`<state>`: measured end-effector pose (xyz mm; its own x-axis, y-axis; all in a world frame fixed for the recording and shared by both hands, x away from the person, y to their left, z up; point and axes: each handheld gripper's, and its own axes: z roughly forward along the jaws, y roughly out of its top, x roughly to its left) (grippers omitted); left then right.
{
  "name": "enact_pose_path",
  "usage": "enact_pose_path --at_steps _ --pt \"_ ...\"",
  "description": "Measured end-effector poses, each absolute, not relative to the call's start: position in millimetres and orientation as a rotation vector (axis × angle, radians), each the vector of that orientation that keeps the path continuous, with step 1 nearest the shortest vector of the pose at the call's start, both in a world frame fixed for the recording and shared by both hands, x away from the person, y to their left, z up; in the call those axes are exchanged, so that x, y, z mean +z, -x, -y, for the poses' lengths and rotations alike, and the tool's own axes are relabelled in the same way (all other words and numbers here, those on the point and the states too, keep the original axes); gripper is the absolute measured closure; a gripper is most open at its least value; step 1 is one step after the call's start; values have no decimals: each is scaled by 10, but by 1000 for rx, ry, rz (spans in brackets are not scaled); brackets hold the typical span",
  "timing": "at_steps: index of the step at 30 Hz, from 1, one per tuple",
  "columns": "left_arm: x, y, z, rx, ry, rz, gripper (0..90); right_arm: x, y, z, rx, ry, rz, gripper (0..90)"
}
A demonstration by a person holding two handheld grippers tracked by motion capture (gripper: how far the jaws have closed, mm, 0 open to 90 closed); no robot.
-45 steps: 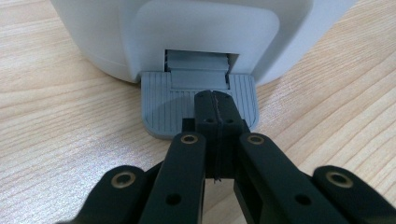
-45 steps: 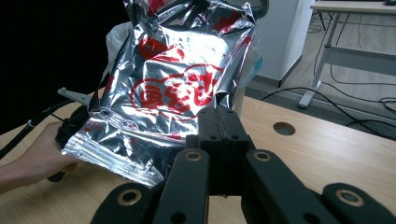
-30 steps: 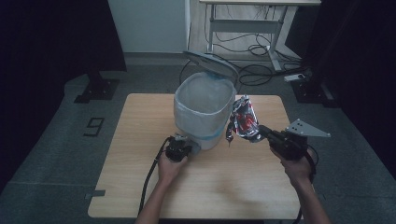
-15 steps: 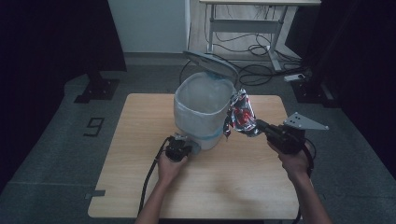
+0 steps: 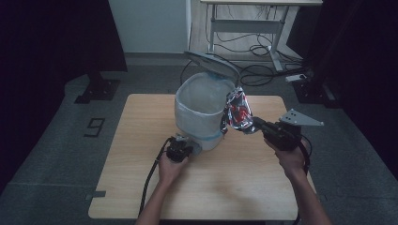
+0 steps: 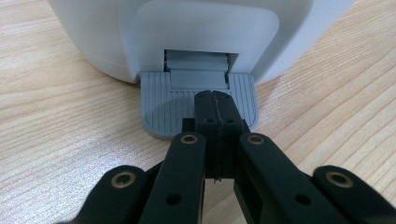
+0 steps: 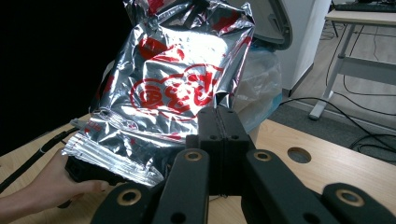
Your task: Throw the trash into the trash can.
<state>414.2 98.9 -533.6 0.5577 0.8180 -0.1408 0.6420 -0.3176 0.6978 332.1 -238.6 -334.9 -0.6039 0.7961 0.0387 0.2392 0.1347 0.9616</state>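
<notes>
You're pressing the pedal (image 6: 198, 100) w/ left hand-held gripper (image 6: 215, 100) clenched empty, propping the lid (image 5: 211, 63) open; right hand-held gripper (image 7: 219, 116) is gripping the foil bag (image 7: 173, 79) beside the bin (image 5: 202, 110), prob. for dropping in.

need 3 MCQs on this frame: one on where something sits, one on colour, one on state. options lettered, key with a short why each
1. Where do the left gripper's tips rest?
A. on the bin's foot pedal
B. on the bin's lid
C. inside the bin

2. What colour is the print on the foil bag?
A. blue
B. red
C. green

3. What state is the bin's lid in?
A. shut flat
B. lying on the table
C. raised open

Key:
1 A: in the left gripper view the shut left gripper presses on the grey ribbed pedal at the base of the white bin.
2 B: the silver foil bag, pinched by the right gripper, carries red markings.
3 C: in the high view the lid stands tilted up behind the bin's open mouth, with the bag held beside the rim.
</notes>
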Motion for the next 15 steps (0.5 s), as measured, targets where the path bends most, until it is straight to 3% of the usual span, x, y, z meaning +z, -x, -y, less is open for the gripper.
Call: enact_pose_path --at_steps 15 --pt "-5336 -4145 -994 297 -2060 -1169 900 -3325 -3406 2295 1483 -990 -1929 892"
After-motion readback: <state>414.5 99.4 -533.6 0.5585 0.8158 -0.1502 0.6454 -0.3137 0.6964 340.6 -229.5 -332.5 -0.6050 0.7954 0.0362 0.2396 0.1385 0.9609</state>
